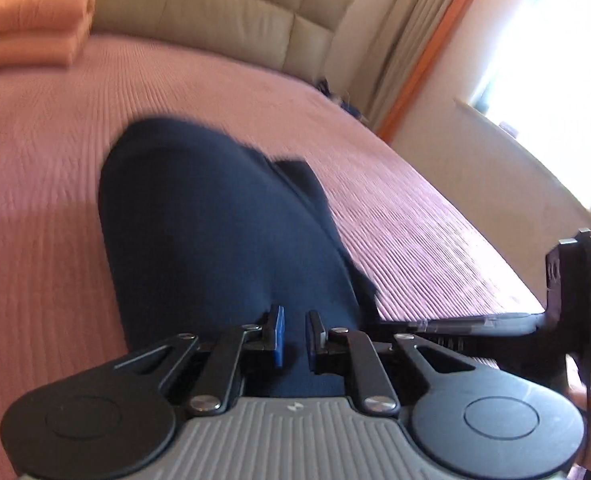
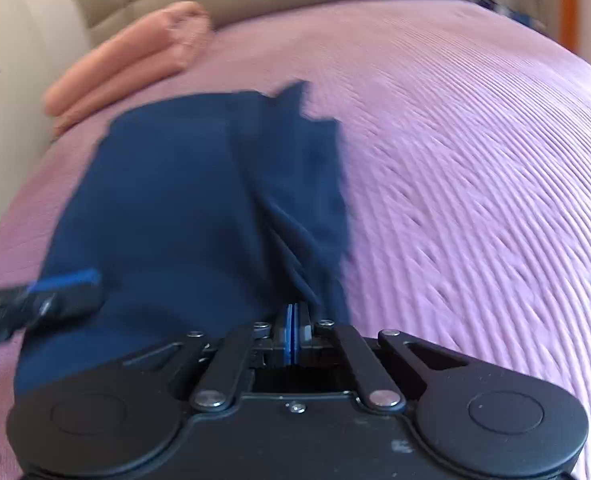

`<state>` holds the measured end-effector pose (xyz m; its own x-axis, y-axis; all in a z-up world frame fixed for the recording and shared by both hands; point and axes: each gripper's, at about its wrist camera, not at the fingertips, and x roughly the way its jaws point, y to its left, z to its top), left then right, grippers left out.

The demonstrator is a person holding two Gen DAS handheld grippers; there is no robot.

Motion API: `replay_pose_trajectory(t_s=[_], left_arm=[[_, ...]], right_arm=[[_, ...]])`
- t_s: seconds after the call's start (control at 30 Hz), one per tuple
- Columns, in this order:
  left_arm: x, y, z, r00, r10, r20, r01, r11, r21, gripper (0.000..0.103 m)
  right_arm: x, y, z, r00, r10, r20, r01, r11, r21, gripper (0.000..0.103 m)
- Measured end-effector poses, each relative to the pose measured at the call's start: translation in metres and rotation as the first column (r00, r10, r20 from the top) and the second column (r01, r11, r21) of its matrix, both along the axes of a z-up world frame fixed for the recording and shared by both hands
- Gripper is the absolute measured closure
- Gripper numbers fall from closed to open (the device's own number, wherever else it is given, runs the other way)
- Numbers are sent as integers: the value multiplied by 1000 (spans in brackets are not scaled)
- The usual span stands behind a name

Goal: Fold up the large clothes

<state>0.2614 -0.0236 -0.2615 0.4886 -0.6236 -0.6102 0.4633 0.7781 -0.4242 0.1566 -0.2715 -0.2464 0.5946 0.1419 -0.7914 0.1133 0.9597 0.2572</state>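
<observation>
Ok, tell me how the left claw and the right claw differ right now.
The left claw has a gap between its blue pads, with the dark navy garment seen through it; the right claw has its pads pressed together, pinching a navy fold. Both are black and sit over the pink ribbed bedspread.

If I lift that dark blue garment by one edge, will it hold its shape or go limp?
Probably limp: the blue garment already sags in soft folds where the right gripper pinches it. It looks thin, so likely light. On the ribbed pink bedspread it would probably drag and bunch, not slide cleanly.
</observation>
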Motion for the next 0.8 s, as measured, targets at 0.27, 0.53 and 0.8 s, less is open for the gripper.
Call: replay_pose_trajectory(t_s=[0.27,0.53,0.8], left_arm=[[-50,44,18,1000,-10,-19,9,998,-62,90],[-56,32,15,995,-99,10,98,994,50,93],[-69,60,37,998,-69,12,69,995,67,88]], right_arm=[[-57,20,61,983,73,169,-69,997,-31,90],[-60,34,-1,995,79,-59,-80,996,-25,94],[-96,-8,32,996,55,-65,-58,998,-38,63]])
